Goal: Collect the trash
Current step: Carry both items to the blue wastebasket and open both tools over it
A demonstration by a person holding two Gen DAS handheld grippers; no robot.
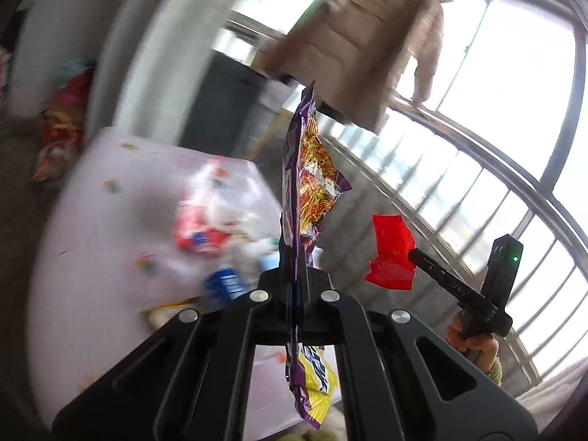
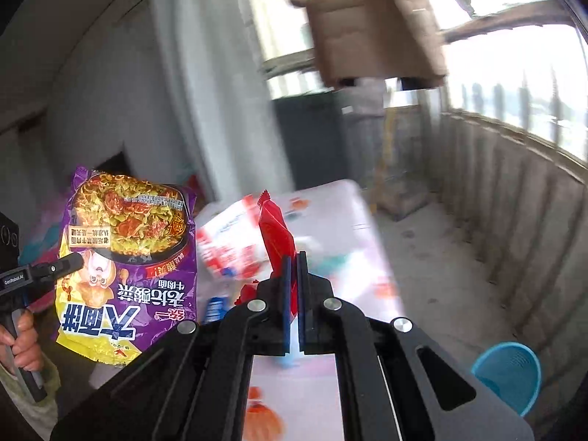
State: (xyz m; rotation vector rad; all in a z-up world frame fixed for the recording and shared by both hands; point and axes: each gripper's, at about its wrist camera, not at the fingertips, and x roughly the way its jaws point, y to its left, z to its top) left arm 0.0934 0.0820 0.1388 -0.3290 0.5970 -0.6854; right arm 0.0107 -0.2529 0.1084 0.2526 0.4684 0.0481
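Pinching a purple noodle packet [image 1: 312, 169] (held edge-on), the left gripper [image 1: 294, 279] hovers; the right gripper [image 2: 293, 268] clamps a red wrapper [image 2: 275, 231] above the table [image 1: 110, 220].

We're on an enclosed home balcony here: big barred windows [image 1: 477, 117] run along a bare, rough concrete wall [image 2: 496, 228], and a beige padded coat [image 1: 352, 44] hangs up by the glass to air. A counter [image 1: 110, 191] under a pale printed cloth carries blurred household packaging, and a blue plastic basket [image 2: 507, 375] sits on the grey concrete floor [image 2: 441, 275].
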